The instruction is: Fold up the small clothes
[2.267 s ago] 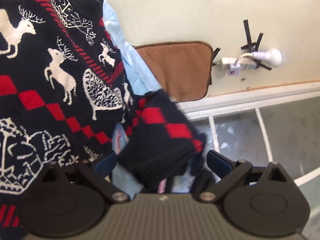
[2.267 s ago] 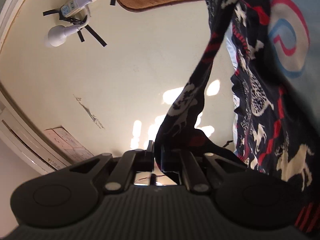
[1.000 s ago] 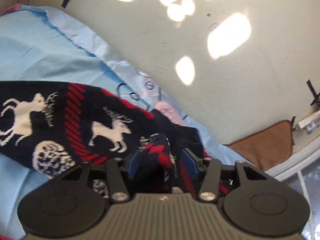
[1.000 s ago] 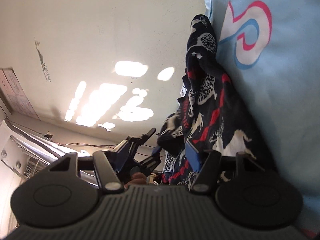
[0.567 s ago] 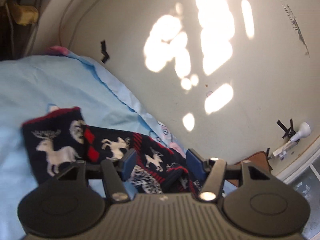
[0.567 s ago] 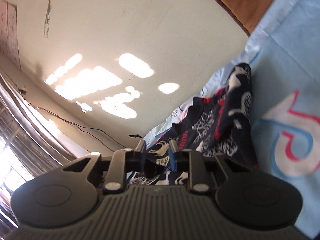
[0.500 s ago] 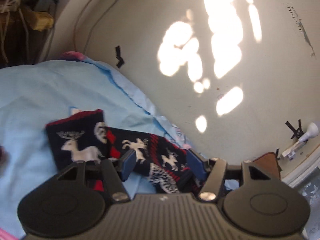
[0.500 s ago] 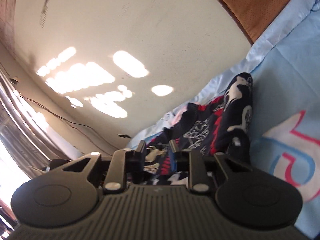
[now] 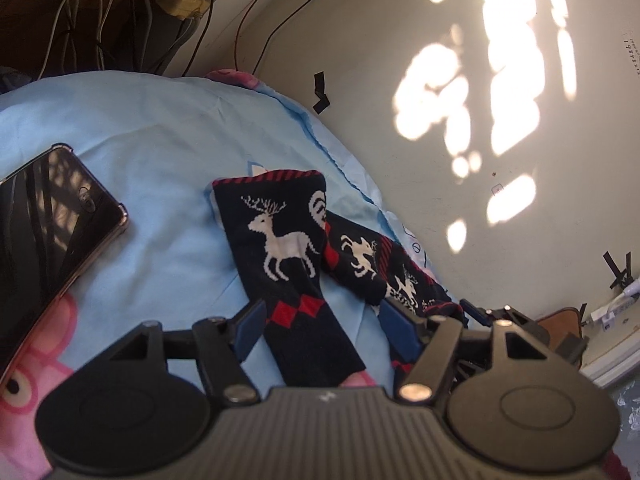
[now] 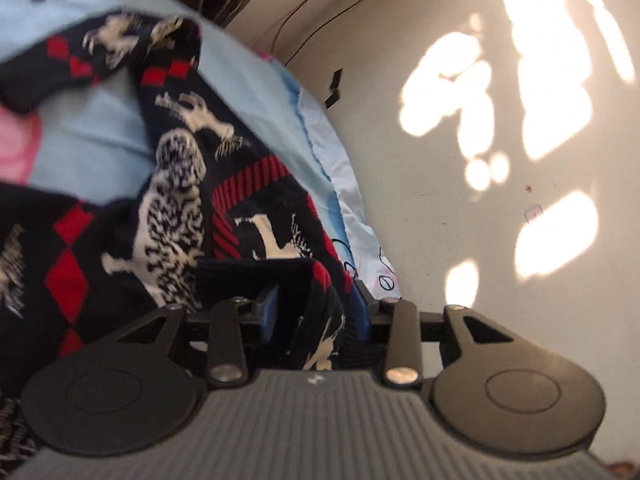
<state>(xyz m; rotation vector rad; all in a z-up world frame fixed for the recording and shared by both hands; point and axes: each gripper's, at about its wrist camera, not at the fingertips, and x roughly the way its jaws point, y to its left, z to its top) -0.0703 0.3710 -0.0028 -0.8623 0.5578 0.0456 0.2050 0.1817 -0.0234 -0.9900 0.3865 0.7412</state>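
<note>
The dark navy knitted sweater with white reindeer and red diamonds (image 9: 288, 248) is lying rumpled on the light blue cartoon-print bedsheet (image 9: 152, 148), mid-frame in the left view. The left tongs (image 9: 320, 322) are standing wide open around its sleeve, gripping nothing. The right tongs (image 10: 314, 312) are closing loosely on a bunched fold at the lower centre. The knit looks soft, light and floppy; I judge hems and cuffs the surest holds. A black smartphone (image 9: 44, 240) is resting at the left edge.

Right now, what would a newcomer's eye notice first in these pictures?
First, the dark reindeer sweater lying on the light blue sheet, one sleeve between the open left tool. Then the black phone to its left, and bright sun patches on the floor.
</note>
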